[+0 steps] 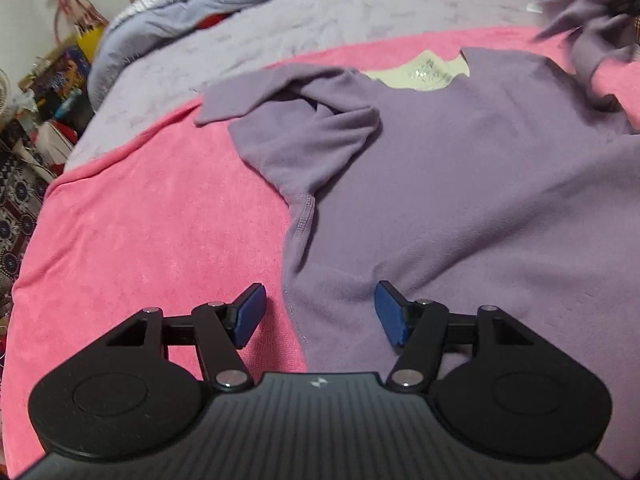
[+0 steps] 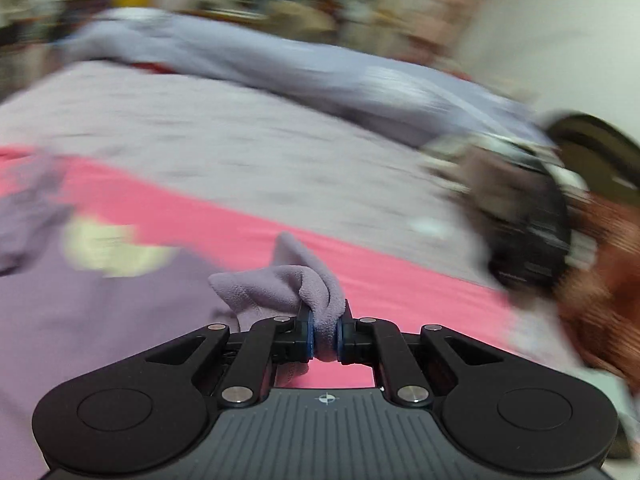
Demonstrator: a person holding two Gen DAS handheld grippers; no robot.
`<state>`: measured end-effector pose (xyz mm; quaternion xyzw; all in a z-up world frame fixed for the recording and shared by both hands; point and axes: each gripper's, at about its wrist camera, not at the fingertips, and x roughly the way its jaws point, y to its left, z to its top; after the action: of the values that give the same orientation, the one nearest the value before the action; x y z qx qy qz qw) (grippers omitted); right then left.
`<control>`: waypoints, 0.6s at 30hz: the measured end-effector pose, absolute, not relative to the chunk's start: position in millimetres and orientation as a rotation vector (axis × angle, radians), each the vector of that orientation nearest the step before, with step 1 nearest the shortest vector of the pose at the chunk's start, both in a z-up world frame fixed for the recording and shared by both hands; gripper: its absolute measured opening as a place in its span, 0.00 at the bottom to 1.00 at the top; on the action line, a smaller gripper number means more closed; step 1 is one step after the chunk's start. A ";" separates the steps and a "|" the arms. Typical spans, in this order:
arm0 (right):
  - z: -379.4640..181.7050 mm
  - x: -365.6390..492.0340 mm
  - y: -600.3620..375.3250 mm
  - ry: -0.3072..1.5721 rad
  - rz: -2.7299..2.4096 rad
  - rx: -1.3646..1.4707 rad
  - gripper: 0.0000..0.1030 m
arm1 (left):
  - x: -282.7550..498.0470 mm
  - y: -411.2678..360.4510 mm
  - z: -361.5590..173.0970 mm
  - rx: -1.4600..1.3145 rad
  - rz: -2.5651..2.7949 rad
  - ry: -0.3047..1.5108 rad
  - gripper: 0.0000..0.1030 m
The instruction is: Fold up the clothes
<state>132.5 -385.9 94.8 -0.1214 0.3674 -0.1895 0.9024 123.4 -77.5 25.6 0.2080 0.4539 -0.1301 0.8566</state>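
A purple fleece top (image 1: 460,184) lies spread on a pink blanket (image 1: 152,232), with its left sleeve (image 1: 280,120) folded in over the chest and a pale neck label (image 1: 424,72) showing. My left gripper (image 1: 320,314) is open just above the top's lower left edge and holds nothing. My right gripper (image 2: 325,334) is shut on the bunched end of the right sleeve (image 2: 288,284) and holds it up over the pink blanket (image 2: 360,264). The lifted sleeve also shows at the far right of the left wrist view (image 1: 592,32). The right wrist view is blurred by motion.
A lilac bedspread (image 1: 300,28) lies beyond the pink blanket, with a bluish quilt (image 1: 192,4) heaped behind it. Cluttered shelves and bags (image 1: 44,92) stand off the bed's left edge. A dark round object (image 2: 532,216) and brown fabric (image 2: 600,280) sit at the right.
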 end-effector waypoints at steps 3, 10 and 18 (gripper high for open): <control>82.0 128.6 -446.9 0.877 -0.559 -0.191 0.15 | 139.1 -74.7 38.2 0.417 -0.231 0.981 0.64; 51.7 124.6 -470.5 1.045 -0.597 -0.151 0.74 | 204.6 -84.0 80.2 0.233 -0.215 0.866 0.71; 67.9 154.4 -416.8 0.943 -0.406 -0.033 0.75 | 295.0 -156.5 28.6 0.312 -0.171 0.952 0.47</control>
<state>154.4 -416.8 67.9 -0.0158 0.4509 -0.1941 0.8710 295.0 -156.5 28.6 0.1492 0.4558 -0.0819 0.8737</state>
